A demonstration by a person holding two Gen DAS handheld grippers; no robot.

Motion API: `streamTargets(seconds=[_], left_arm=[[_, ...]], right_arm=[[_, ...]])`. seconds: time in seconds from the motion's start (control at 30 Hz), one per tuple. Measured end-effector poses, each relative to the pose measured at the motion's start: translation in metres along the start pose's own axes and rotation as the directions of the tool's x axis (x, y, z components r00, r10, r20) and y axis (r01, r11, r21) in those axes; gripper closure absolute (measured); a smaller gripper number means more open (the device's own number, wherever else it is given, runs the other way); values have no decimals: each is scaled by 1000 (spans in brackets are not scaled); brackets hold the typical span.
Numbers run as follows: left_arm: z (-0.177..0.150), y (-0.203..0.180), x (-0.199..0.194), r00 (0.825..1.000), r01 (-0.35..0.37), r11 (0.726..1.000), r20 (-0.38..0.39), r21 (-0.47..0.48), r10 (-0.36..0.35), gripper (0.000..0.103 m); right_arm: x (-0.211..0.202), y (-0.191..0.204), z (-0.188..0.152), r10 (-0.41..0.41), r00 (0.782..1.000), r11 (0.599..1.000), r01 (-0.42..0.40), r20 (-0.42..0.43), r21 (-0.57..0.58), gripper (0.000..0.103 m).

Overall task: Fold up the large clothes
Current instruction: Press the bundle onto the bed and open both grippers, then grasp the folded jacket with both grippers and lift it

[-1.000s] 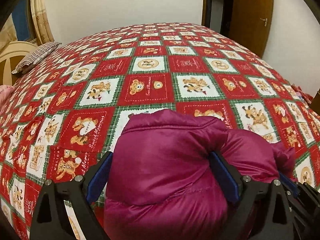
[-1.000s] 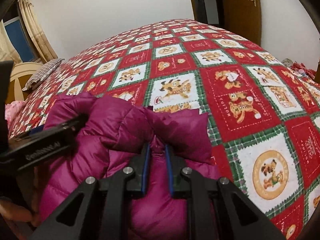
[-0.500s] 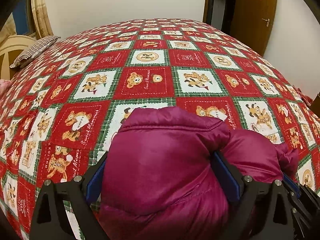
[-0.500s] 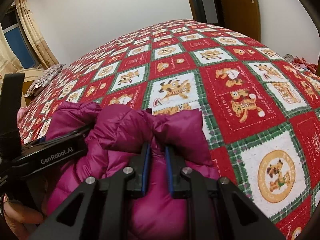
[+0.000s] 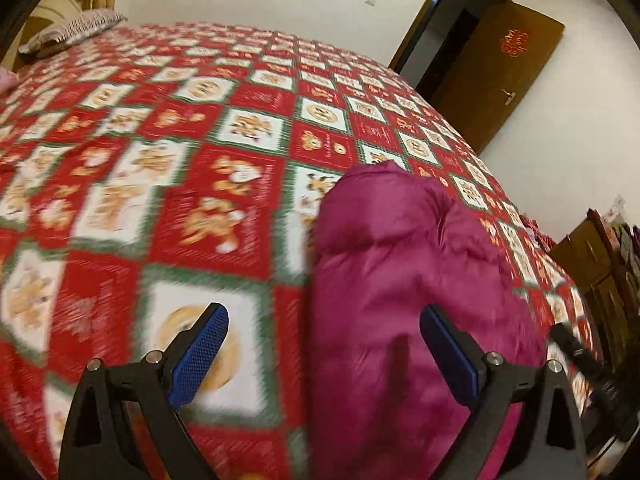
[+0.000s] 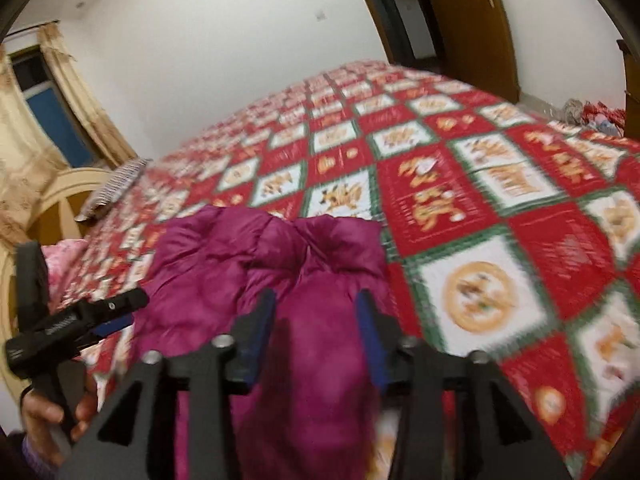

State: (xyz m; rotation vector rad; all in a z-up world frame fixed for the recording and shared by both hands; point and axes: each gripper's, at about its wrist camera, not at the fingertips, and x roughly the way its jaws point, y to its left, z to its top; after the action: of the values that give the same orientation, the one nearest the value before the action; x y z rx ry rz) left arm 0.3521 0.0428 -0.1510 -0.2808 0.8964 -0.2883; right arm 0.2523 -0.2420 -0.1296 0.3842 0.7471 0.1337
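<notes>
right gripper [image 6: 316,332] jaws, clamped on magenta down jacket [image 5: 408,280] half second ago, now parted, nothing gripped; left gripper [image 5: 324,356] jaws wide apart, swung off bundle; jacket left bunched on bed quilt [image 5: 180,184]; fold judged released.

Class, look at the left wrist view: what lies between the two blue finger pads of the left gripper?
Between the pads of the left gripper lie part of the patterned bedspread and the near edge of the purple jacket; the left wrist view shows this.
</notes>
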Motion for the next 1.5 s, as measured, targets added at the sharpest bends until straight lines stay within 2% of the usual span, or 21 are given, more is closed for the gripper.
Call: streamTargets(seconds=[0.1,0.17,0.2,0.27,0.33,0.37,0.47,0.6,0.77,0.9,0.97,1.27,1.4,1.47,1.5], left_arm=[[-10,8,-19,1000,12,1000,27,21,-13,6],[-17,8,-30,998,44,998,37,46,-45,6],[-17,8,-32,997,66,996,39,63,-69,6],[-18,1,-35,992,111,988,46,105,-116,6],[-16,-5,-32,992,114,986,44,119,-120,6],[-14,-10,-28,992,118,986,38,118,-123,6],[-10,-22,-13,992,122,986,12,117,-124,6],[-10,-41,4,999,39,983,-17,179,-36,6],[-12,-54,8,1000,-19,968,8,250,18,6],[-11,-53,12,1000,-31,968,3,248,31,6],[-11,-50,15,1000,-25,973,-6,230,27,6],[-7,-44,23,999,18,983,-32,185,-12,6],[-5,-41,24,994,101,981,-44,168,-95,6],[-2,-36,32,985,168,978,-67,127,-160,6],[-1,-33,38,983,177,978,-75,108,-169,6]], right_arm=[[-44,-15,-10,-20,1000,1000,20,20,-20,50],[-67,-24,-15,-34,999,999,35,28,-39,49],[-83,-29,-17,-39,999,997,41,32,-60,45],[-94,-33,-18,-28,999,996,30,25,-84,23],[-97,-36,-19,11,1000,997,-10,15,-79,9],[-94,-36,-19,28,999,997,-27,15,-66,6],[-68,-35,-22,111,993,994,-111,-28,-3,6],[-20,-23,-23,184,980,981,-179,-77,73,6],[12,-7,-23,187,974,982,-182,-127,52,8],[23,0,-25,152,977,988,-151,-151,16,8],[29,1,-28,135,977,991,-135,-165,12,8],[45,-11,-30,200,960,979,-185,-195,90,8],[50,-8,-29,213,956,977,-202,-203,74,6],[52,-7,-30,217,955,976,-208,-204,65,4],[53,-7,-30,219,954,976,-211,-204,61,4]])
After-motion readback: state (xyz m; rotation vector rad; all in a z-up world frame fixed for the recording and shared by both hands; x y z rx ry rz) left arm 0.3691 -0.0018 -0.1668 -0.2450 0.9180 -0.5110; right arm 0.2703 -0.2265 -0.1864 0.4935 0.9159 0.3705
